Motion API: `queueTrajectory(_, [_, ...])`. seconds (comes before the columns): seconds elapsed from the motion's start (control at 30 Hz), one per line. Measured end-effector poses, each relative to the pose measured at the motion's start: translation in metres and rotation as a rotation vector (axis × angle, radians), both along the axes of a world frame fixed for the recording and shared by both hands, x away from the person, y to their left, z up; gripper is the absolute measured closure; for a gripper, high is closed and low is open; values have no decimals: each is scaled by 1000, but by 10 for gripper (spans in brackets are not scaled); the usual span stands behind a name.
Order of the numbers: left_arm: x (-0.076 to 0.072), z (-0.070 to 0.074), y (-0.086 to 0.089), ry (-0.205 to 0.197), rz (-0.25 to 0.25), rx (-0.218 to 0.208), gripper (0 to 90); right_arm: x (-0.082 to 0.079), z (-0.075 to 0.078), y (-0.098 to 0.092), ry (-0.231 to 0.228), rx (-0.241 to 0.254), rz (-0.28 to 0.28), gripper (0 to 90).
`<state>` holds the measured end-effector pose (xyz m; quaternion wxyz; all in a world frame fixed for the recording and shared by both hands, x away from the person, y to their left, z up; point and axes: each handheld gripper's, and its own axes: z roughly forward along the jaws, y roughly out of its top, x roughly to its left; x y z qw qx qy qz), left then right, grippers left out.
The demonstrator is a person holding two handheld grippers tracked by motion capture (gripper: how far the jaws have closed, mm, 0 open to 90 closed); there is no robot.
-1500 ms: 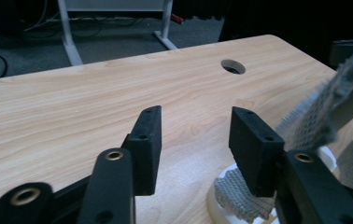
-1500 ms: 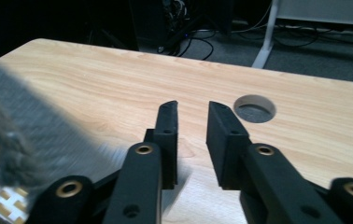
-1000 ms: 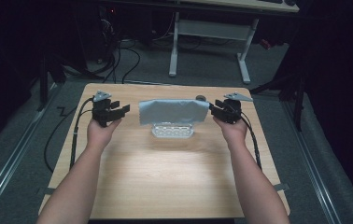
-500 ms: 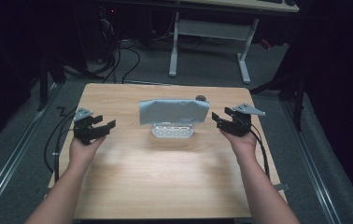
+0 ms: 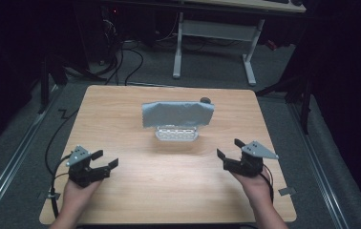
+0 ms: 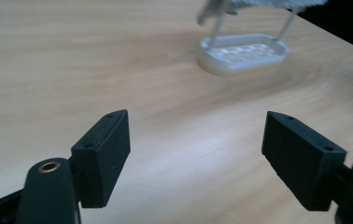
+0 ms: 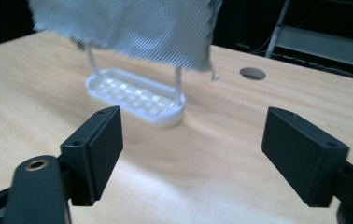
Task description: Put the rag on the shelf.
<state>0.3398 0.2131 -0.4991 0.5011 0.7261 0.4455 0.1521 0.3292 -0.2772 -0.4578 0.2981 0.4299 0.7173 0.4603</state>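
A white rack [image 5: 176, 134] with a draped cloth [image 5: 177, 114] stands on the wooden table [image 5: 169, 191].

One grey cloth [image 5: 177, 114], one white rack [image 5: 176, 134], two claws.

The pale wooden table top [image 5: 169, 191] shows fine straight grain with a smooth, faintly sheened finish. The grey-blue woven cloth [image 7: 128, 28] looks matt, with a fine diagonal rib and a frayed corner thread. Beneath it, the white oval plastic rack base [image 7: 135, 95] is glossy with a gridded floor; its thin uprights look like metal, though blur leaves this uncertain. Both grippers' black jaws are matt plastic.
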Motion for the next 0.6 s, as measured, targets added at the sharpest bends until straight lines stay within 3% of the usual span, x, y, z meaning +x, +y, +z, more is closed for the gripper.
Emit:
queueTrajectory(0.03, [-7, -4, -7, 9, -13, -19, 242, -8, -3, 2, 3, 2, 1, 201])
queueTrajectory(0.1, [-23, -11, -21, 24, -61, -10, 226, -24, -12, 6, 18, 4, 0, 199])
queueTrajectory(0.2, [-50, -17, -35, 31, -130, 45, 226, -46, -26, 8, 33, -17, -4, 191])
queueTrajectory(0.27, [-62, -18, -39, 15, -149, 81, 212, -66, -44, 4, 19, -6, -53, 237])
queueTrajectory(0.33, [-64, -17, -40, -13, -162, 109, 204, -69, -51, 0, 96, 8, 0, 180])
queueTrajectory(0.4, [-60, -16, -40, -27, -149, 118, 197, -67, -51, -5, 60, -23, -13, 194])
queueTrajectory(0.47, [-56, -17, -39, -11, -144, 91, 192, -63, -51, -9, 69, -2, -24, 194])
queueTrajectory(0.6, [-53, -20, -37, -6, -135, 115, 178, -62, -53, -9, 65, -10, -19, 194])
